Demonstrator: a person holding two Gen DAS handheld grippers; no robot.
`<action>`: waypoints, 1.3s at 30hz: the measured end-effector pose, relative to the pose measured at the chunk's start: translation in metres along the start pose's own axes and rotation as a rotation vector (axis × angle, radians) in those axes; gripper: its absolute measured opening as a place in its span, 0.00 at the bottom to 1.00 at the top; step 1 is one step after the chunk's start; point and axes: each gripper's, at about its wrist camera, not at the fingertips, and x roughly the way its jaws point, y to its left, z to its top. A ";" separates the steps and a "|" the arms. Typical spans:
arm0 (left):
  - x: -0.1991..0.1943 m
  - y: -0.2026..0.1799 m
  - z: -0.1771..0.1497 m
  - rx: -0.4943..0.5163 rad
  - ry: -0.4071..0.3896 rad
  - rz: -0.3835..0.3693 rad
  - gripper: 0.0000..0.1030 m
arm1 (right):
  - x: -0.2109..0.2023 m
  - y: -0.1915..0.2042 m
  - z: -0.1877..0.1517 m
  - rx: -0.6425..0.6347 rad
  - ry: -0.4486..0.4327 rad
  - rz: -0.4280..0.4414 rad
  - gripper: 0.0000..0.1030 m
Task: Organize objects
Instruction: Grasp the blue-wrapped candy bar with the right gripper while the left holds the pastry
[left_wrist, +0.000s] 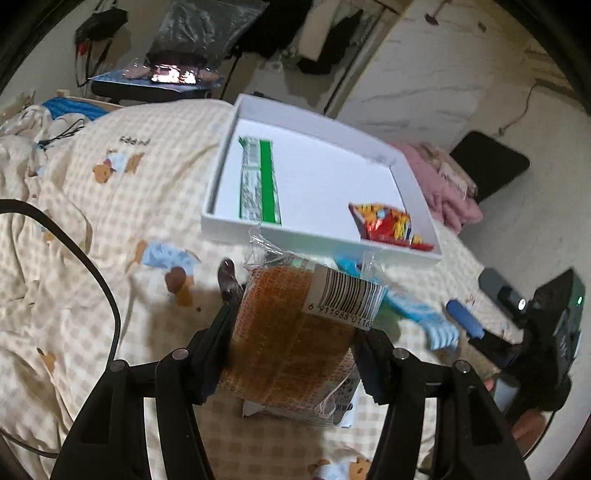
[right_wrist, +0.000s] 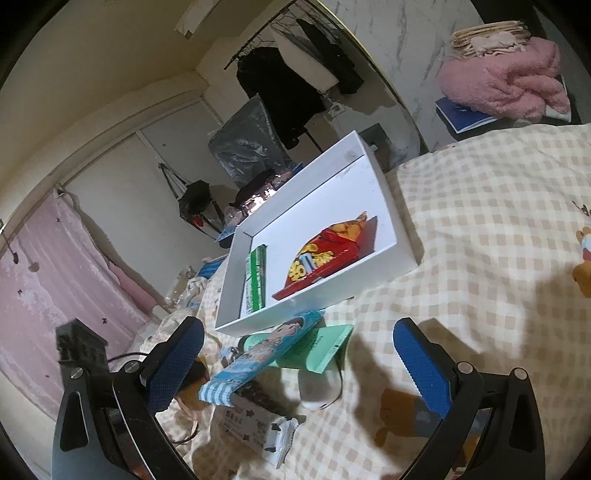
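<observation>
White box (left_wrist: 291, 232) holding green packet (left_wrist: 258, 181) and red snack bag (left_wrist: 388, 225), left fingers (left_wrist: 295, 332) clamping orange packet (left_wrist: 288, 332), right fingers (right_wrist: 299, 354) spread apart

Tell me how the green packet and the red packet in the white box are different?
The green packet is long, thin and striped; the red packet is wider, with yellow pictures. The green packet lies along one wall of the white box; the red packet sits in the opposite corner. Both lie flat inside, touched by neither tool.

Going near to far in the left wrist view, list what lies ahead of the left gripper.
Left gripper shut on a clear-wrapped orange-brown snack pack → near wall of the shallow white cardboard box → long green-and-white packet inside it → pale marbled wall.
</observation>
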 end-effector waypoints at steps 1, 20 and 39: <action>0.002 -0.002 -0.001 0.014 0.007 0.005 0.62 | 0.001 -0.001 -0.001 0.001 0.010 0.001 1.00; 0.011 -0.013 -0.007 0.068 0.044 0.007 0.62 | 0.044 0.001 -0.021 0.086 0.286 0.127 0.21; -0.017 0.002 0.010 0.015 -0.053 0.022 0.62 | 0.028 0.045 -0.033 -0.400 0.405 -0.217 0.63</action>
